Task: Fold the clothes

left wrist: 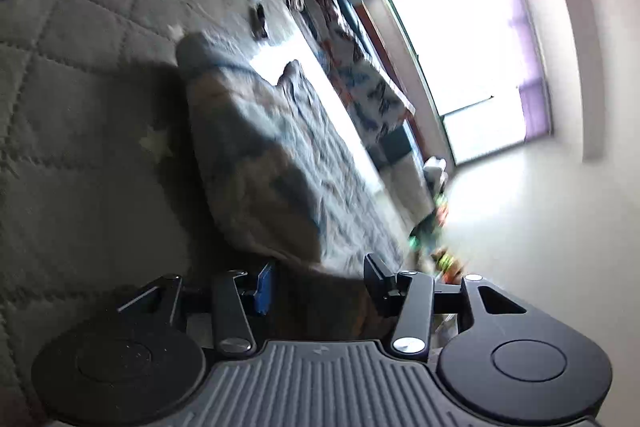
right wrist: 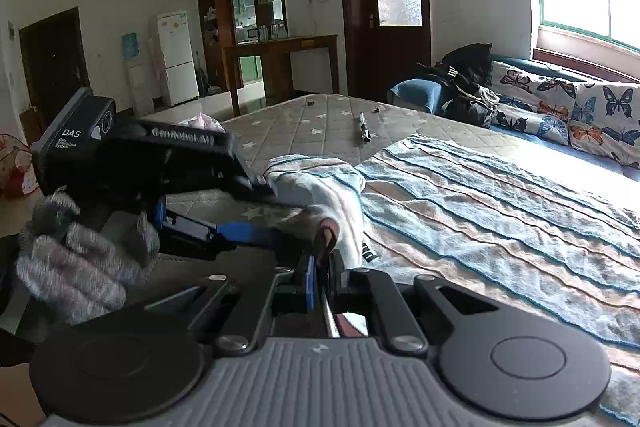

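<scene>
A blue-and-tan striped garment lies spread on the grey quilted mattress; it also shows in the tilted, blurred left wrist view. My right gripper is shut on the garment's near edge, cloth pinched between its jaws. My left gripper reaches in from the left, with one finger above and one below the folded light-blue corner. In its own view the left gripper stands wide open with cloth between the fingers. A grey-gloved hand holds it.
A black pen-like object and small dark bits lie on the far mattress. A butterfly-print sofa with a black bag runs along the window wall on the right. Fridge, shelf and doors stand behind.
</scene>
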{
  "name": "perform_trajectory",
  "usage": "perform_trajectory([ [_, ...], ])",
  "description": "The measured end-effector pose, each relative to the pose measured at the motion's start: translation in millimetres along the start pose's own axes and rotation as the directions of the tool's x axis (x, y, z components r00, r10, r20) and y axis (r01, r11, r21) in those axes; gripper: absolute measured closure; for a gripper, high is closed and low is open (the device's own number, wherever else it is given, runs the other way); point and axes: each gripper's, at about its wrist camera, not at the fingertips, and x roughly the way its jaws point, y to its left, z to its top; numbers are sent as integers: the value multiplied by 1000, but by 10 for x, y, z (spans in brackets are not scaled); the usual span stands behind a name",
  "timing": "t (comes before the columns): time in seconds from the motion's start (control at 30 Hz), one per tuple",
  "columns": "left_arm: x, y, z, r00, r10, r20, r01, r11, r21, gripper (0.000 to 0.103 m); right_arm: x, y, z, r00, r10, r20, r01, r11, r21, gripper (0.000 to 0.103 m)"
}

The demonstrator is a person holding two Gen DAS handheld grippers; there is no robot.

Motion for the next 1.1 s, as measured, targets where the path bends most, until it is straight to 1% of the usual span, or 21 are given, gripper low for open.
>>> perform_trajectory([
  [0.07,-30,47,48,1000,-6,27,7,999,-34,55,-1,5,-3,1000,0,2,0,1000,2,97],
  [0.33,-97,133,161,997,26,71,-21,997,-80,55,13,47,5,1000,-4,5,4,1000,-7,97],
  [0.5,-138,133,225,992,55,112,-48,997,-65,56,22,94,-13,1000,1,4,-1,999,-32,99],
  [0.63,-173,94,244,988,63,139,-60,998,-24,76,31,126,-25,1000,10,-2,-10,999,-39,100],
  [0.67,-182,84,249,987,65,146,-64,998,-14,85,35,135,-28,1000,12,-3,-12,999,-41,100],
  [0.7,-191,74,253,986,67,153,-67,998,-4,91,41,147,-36,1000,12,-6,-12,999,-44,100],
  [0.77,-209,54,262,984,70,166,-74,997,16,98,52,173,-49,1000,7,-10,-7,999,-54,100],
  [0.87,-236,25,276,980,74,187,-84,995,47,100,60,199,-61,1000,6,-20,-7,998,-64,100],
  [0.93,-292,-18,213,976,112,185,-131,987,91,100,49,214,-69,1000,14,-27,-16,997,-72,100],
  [1.0,-358,-65,133,970,158,182,-185,973,140,100,17,228,-84,999,27,-32,-30,996,-83,100],
  [1.1,-456,-137,14,957,226,183,-263,941,214,100,-36,226,-122,995,77,-57,-82,993,-86,100],
])
